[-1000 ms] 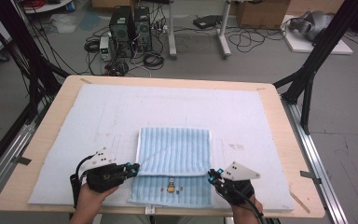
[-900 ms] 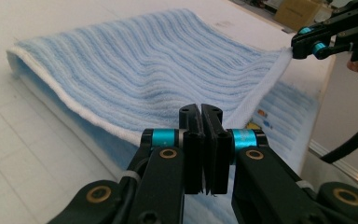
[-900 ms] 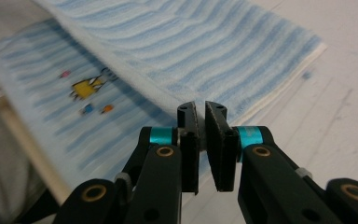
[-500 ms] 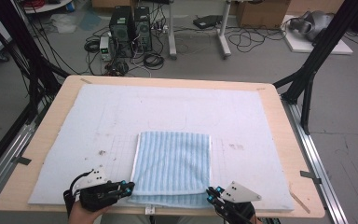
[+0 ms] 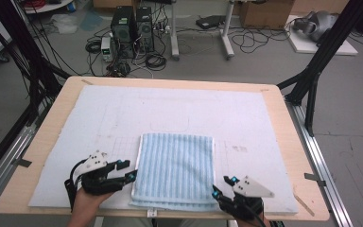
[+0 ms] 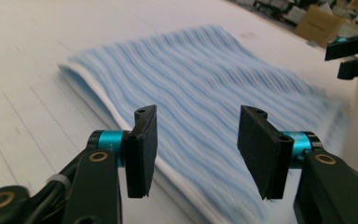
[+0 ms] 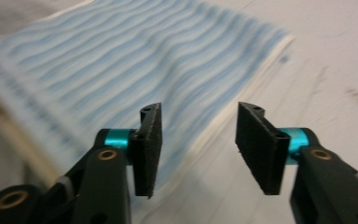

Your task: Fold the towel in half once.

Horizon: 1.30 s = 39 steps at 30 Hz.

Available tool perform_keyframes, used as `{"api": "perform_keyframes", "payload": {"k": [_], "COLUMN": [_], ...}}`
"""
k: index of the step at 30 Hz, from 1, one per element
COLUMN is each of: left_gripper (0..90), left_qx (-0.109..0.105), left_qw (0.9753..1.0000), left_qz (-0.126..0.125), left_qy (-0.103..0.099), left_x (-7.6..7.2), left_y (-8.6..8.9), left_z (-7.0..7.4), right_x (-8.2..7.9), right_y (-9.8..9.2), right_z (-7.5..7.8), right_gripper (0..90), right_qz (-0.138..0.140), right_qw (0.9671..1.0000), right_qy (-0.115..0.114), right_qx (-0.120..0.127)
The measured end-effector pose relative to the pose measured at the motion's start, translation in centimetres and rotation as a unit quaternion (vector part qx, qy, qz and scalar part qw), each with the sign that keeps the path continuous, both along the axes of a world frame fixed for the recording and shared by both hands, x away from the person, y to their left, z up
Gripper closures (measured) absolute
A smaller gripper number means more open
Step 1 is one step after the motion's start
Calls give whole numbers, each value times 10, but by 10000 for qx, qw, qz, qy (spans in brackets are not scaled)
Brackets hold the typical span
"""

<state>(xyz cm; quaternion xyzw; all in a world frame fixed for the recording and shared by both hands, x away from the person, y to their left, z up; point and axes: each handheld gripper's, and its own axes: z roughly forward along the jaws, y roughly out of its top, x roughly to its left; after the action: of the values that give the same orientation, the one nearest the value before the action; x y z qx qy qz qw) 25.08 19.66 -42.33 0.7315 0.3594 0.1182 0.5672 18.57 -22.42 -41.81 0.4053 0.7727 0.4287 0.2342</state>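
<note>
A: Where does the folded blue-and-white striped cloth [image 5: 176, 170] lie?

B: In the high view it lies flat in the lower middle of the frame, on the pale grey-white mat [image 5: 179, 113] that covers the light wooden table [image 5: 52, 127]. Its near edge sits close to the mat's near edge.

A: And the tongs?

B: The left gripper [image 5: 127, 171] sits at the lower left of that frame, its tips just beside the cloth's left edge. The right gripper [image 5: 223, 187] sits at the lower right, just off the cloth's near right corner. Both are released, jaws spread with nothing between them.

A: What do the gripper views add?

B: The left gripper view shows the left gripper [image 6: 196, 137] low over the cloth [image 6: 200, 74], with the white folded layers along its edge running between the jaws, which the high view is too small to show. The other gripper's black and teal tips appear at the upper right of that frame. The right gripper view shows the right gripper [image 7: 198, 140] above the cloth's [image 7: 121, 60] white border, with bare mat [image 7: 326, 60] at right; the cloth is blurred there

A: And only the high view gives the surroundings?

B: Yes: two black computer towers [image 5: 133, 26] and tangled cables on the grey floor at the upper left
</note>
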Motion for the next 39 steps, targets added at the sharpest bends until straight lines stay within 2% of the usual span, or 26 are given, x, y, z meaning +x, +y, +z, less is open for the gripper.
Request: {"api": "perform_keyframes", "payload": {"k": [3,5,6,7,9,11,13,14,16,18,22,26,28,30,32,34,35,36,39], "left_gripper": [366,277,187,152,152,153,153,153,158,167,189,189,185,175,188,201,198,204,214], "left_qx": [-195,-299,-251,-196,-187,2,93,172,241,320,395,355,385,540,560,573,678,680,773], "left_qw": [9997,9986,9979,9979,9981,9983,9985,9986,9982,9982,9987,9980,9976,9962,9961,9963,9957,9957,9950], "left_qz": [169,436,602,622,593,584,537,506,551,492,295,434,560,676,674,646,630,624,592], "left_qy": [32,-36,-54,-50,-45,47,18,-22,33,72,-152,-283,-127,30,45,27,61,57,234], "left_x": [19,29,35,42,52,58,61,62,63,62,62,71,78,86,94,100,104,107,114], "left_y": [-2,-3,-5,-5,-5,-7,-9,-10,-10,-13,-16,-18,-19,-22,-25,-28,-29,-30,-34], "left_z": [4,6,7,8,8,6,4,4,3,5,8,6,2,1,2,2,2,1,-4], "right_x": [24,40,48,57,75,88,94,96,101,100,90,96,105,113,126,136,140,144,153], "right_y": [-4,-6,-7,-8,-8,-9,-10,-10,-12,-16,-24,-26,-24,-21,-16,-13,-11,-9,-7], "right_z": [3,4,4,4,2,0,-2,-3,-6,-10,-11,-9,-6,-3,-3,-3,-3,-3,-2], "right_gripper": [404,353,333,316,311,316,315,314,304,303,300,280,289,373,369,363,363,364,377], "right_qz": [-239,-371,-431,-441,-481,-526,-548,-527,-482,-513,-558,-542,-543,-547,-529,-469,-459,-440,-334], "right_qw": [9997,9992,9989,9989,9986,9983,9979,9981,9983,9977,9969,9969,9971,9980,9977,9979,9978,9978,9980], "right_qy": [-52,13,44,76,180,228,239,232,317,400,440,475,465,276,418,442,472,498,538], "right_qx": [58,138,161,138,101,130,252,223,121,198,344,306,260,143,103,7,-18,-8,61]}}
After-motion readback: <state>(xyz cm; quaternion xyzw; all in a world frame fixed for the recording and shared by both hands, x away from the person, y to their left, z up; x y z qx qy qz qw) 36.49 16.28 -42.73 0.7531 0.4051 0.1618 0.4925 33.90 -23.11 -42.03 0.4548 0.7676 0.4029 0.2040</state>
